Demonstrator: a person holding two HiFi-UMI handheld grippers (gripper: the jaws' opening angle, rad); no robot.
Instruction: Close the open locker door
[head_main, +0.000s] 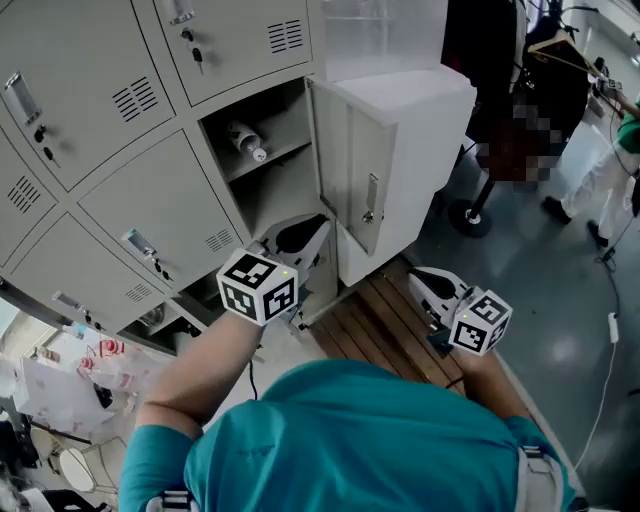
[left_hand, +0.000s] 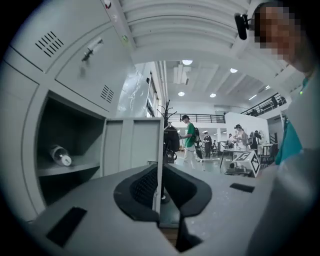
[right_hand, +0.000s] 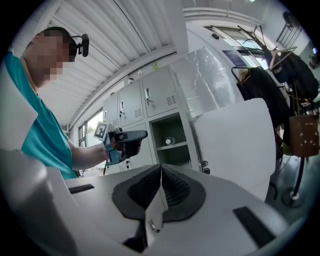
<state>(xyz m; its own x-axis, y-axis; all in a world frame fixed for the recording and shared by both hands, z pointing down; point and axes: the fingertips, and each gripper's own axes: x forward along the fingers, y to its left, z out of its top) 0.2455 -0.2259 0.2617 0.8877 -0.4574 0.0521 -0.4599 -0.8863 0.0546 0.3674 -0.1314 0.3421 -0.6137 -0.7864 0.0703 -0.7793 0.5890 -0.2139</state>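
The open locker door (head_main: 348, 165) stands swung out to the right of its compartment (head_main: 270, 165). A bottle (head_main: 247, 141) lies on the shelf inside. My left gripper (head_main: 305, 232) is shut and empty, held level just below the compartment's opening and left of the door's lower edge. In the left gripper view the door's (left_hand: 132, 145) free edge stands straight ahead of the closed jaws, with the bottle (left_hand: 60, 156) to the left. My right gripper (head_main: 418, 278) is also shut and empty, lower right of the door and apart from it. The right gripper view shows the door's outer face (right_hand: 235, 145) and the left gripper (right_hand: 127, 140).
Closed grey lockers (head_main: 100, 100) fill the left. A white cabinet (head_main: 420, 130) stands behind the open door. A coat rack with dark clothes (head_main: 500, 60) and a person in white (head_main: 600, 170) are at the right. Wooden slats (head_main: 370, 320) lie underfoot, plastic bags (head_main: 80, 380) at lower left.
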